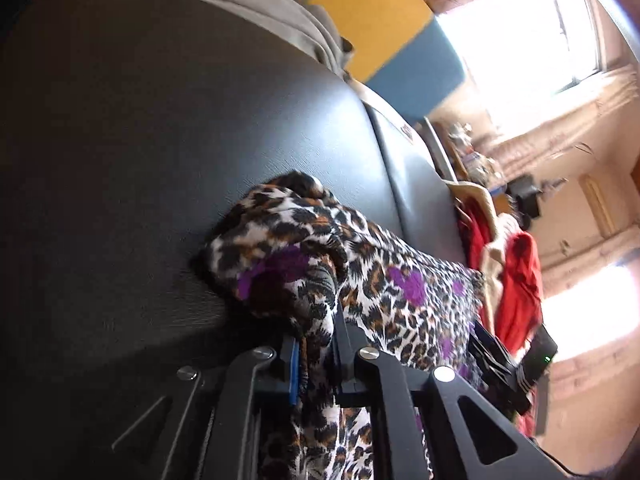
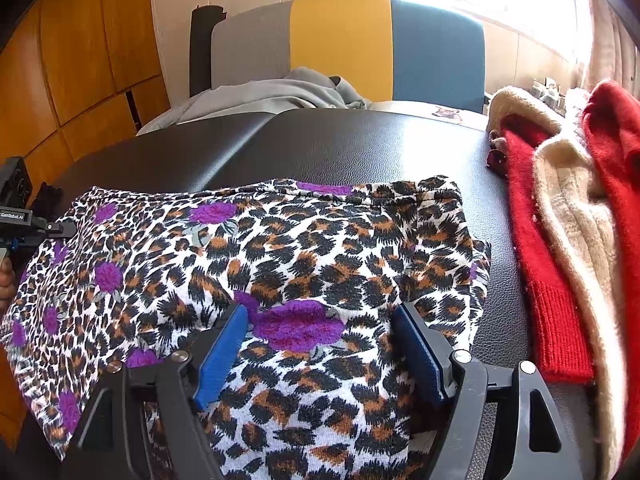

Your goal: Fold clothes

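Note:
A leopard-print garment with purple flowers (image 2: pixel 280 248) lies spread on the black table (image 2: pixel 360 148). My right gripper (image 2: pixel 320 344) is open, its blue pads (image 2: pixel 222 352) resting on the cloth near its front edge. My left gripper (image 1: pixel 316 344) is shut on a bunched fold of the same garment (image 1: pixel 304 248), at the cloth's left edge. The left gripper also shows at the far left of the right wrist view (image 2: pixel 24 216).
A red and cream knit pile (image 2: pixel 568 216) lies on the table's right side. A grey garment (image 2: pixel 272 96) lies on a grey, yellow and blue chair (image 2: pixel 340 40) behind the table. Wooden panelling (image 2: pixel 80 60) stands at left.

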Motion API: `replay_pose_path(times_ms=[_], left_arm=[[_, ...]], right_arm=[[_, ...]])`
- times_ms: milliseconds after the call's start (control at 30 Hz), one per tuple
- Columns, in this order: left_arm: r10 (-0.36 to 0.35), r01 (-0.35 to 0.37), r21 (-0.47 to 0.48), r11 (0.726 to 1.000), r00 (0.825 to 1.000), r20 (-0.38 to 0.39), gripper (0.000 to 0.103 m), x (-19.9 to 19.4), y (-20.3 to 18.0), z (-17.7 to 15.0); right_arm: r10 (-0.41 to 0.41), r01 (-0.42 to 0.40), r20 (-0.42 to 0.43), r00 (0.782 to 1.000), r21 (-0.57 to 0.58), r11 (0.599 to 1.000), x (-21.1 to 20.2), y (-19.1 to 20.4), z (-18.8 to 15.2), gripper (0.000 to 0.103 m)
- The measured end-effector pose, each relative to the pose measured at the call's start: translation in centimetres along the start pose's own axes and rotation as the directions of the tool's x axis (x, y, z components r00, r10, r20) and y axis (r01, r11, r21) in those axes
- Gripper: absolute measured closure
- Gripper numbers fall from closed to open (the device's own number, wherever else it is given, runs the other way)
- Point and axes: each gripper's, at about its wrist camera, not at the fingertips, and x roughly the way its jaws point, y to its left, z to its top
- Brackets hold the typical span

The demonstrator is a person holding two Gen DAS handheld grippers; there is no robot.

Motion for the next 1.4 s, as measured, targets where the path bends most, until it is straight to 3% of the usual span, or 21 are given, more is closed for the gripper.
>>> replay_pose_path(times_ms=[67, 133, 300, 367, 433, 567, 633, 800, 1033, 1100, 1167, 1233, 1300, 1367, 1400], left_arm=[[-0.007, 0.008, -0.03, 1.0, 0.999, 0.039, 0.094, -1.4, 0.2, 0.2], [-0.015, 0.019, -0.056, 0.998, 0.997, 0.078, 0.094, -3.0, 0.5, 0.5], [0.033, -0.029, -0.035, 0.999, 0.992, 0.122, 0.094, -6.3, -1.2, 1.5], [0.066, -0.066, -0.005, 0.998, 0.988, 0.136, 0.094, -7.1, -2.8, 1.9], [0.098, -0.103, 0.025, 0.994, 0.984, 0.151, 0.093, -8.0, -4.4, 2.3], [0.133, -0.152, 0.102, 0.983, 0.975, 0.176, 0.093, -9.0, -8.7, 2.5], [0.108, -0.13, 0.141, 0.981, 0.982, 0.156, 0.093, -7.7, -11.4, 2.1], [0.053, -0.068, 0.206, 0.976, 0.996, 0.075, 0.096, -3.3, -17.0, 0.7], [-0.016, 0.028, 0.286, 0.958, 0.999, -0.045, 0.098, 2.8, -25.0, -1.1], [0.033, -0.003, 0.329, 0.944, 0.996, -0.084, 0.098, 4.4, -25.9, -1.7], [0.168, -0.124, 0.421, 0.898, 0.983, -0.069, 0.09, 5.2, -25.6, -2.8], [0.32, -0.266, 0.52, 0.812, 0.947, -0.014, 0.079, 5.6, -24.9, -3.9], [0.457, -0.395, 0.603, 0.693, 0.888, 0.056, 0.078, 6.0, -24.2, -5.1], [0.574, -0.506, 0.667, 0.547, 0.807, 0.141, 0.069, 6.3, -23.5, -6.3], [0.621, -0.56, 0.689, 0.46, 0.758, 0.201, 0.068, 6.7, -23.2, -6.9]], right_arm=[[0.044, -0.044, -0.053, 0.998, -0.008, 0.999, -0.1, -0.3, 0.7, 0.025], [0.149, -0.148, -0.088, 0.985, 0.02, 0.989, -0.7, -0.8, 1.5, 0.025], [0.262, -0.291, -0.201, 0.944, -0.13, 0.948, -1.4, 1.2, 1.8, 0.024], [0.267, -0.31, -0.229, 0.936, -0.18, 0.933, -0.9, 2.1, 1.3, 0.024], [0.265, -0.322, -0.251, 0.931, -0.225, 0.919, -0.3, 2.9, 0.6, 0.011], [0.244, -0.3, -0.229, 0.942, -0.258, 0.918, 0.3, 4.0, -0.1, 0.0], [0.228, -0.28, -0.209, 0.951, -0.269, 0.922, 0.5, 4.3, -0.3, 0.0], [0.284, -0.313, -0.156, 0.946, -0.213, 0.925, 0.2, 3.4, -0.6, 0.0], [0.32, -0.335, -0.103, 0.942, -0.201, 0.921, -0.2, 2.9, -1.3, 0.0], [0.335, -0.345, -0.088, 0.938, -0.191, 0.919, -0.4, 2.6, -1.4, 0.0], [0.346, -0.355, -0.077, 0.935, -0.18, 0.918, -0.5, 2.5, -1.6, 0.0], [0.353, -0.36, -0.07, 0.933, -0.177, 0.916, -0.4, 2.4, -1.6, 0.0], [0.357, -0.363, -0.064, 0.932, -0.177, 0.915, -0.4, 2.3, -1.6, 0.0], [0.356, -0.361, -0.059, 0.933, -0.18, 0.915, -0.4, 2.4, -1.6, 0.0], [0.354, -0.358, -0.057, 0.934, -0.182, 0.916, -0.4, 2.4, -1.5, 0.0]])
